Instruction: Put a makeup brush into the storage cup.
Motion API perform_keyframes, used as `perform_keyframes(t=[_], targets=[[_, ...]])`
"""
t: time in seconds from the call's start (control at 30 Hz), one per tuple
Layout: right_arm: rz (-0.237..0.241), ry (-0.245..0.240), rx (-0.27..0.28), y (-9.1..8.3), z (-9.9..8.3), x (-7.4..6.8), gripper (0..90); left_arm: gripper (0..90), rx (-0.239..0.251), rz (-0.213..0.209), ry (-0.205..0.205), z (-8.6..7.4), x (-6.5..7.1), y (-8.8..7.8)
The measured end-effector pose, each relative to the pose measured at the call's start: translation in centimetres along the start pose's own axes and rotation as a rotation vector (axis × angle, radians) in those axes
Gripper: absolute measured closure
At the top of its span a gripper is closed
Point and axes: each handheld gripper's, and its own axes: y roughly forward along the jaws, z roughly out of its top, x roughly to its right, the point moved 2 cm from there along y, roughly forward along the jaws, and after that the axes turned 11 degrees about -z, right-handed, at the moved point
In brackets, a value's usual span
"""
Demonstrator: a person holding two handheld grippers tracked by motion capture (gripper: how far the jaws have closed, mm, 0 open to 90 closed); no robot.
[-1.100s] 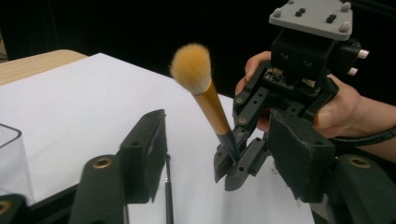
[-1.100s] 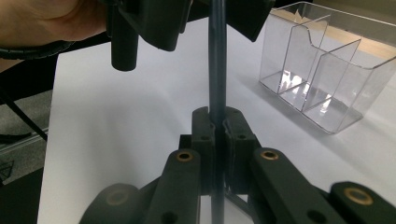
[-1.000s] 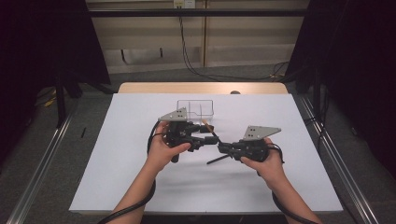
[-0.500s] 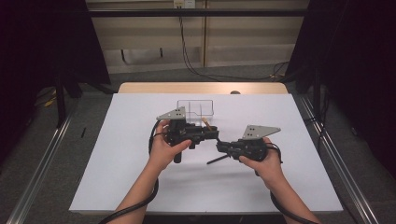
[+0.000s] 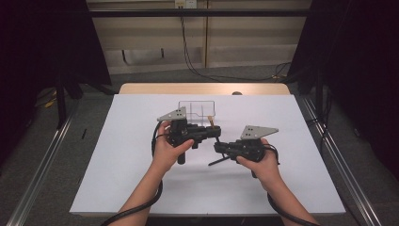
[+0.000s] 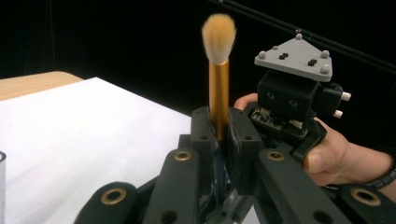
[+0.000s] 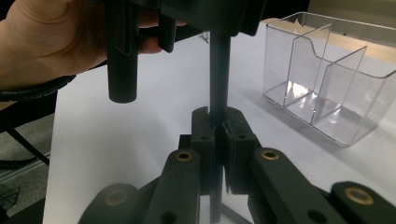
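Makeup brush (image 6: 218, 79), gold ferrule, tan bristle tuft upward, dark handle, held upright above white table

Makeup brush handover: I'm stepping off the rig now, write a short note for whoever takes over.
Left hand-held gripper: jaws have just been closing, now shut on the makeup brush at its gold ferrule, bristles up.
Right hand-held gripper: shut on the brush's dark handle.
Clear organizer: on the white table cover beyond the grippers, compartments empty.
Done: brush lifted, gripped by both.
Left: probably release one grip, then stand the brush in a compartment.
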Motion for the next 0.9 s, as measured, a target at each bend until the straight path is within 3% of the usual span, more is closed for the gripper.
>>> perform_keyframes(t=[0.47, 0.9], targets=[[0.016, 0.033, 0.018, 0.62, 0.03, -0.14, 84.1, 83.3, 0.013, 0.011, 0.031, 0.05, 0.12, 0.23], [0.016, 0.023, 0.025, 0.58, 0.18, -0.22, 80.8, 83.4, 0.012, 0.018, 0.05, 0.17, 0.24, 0.08]])
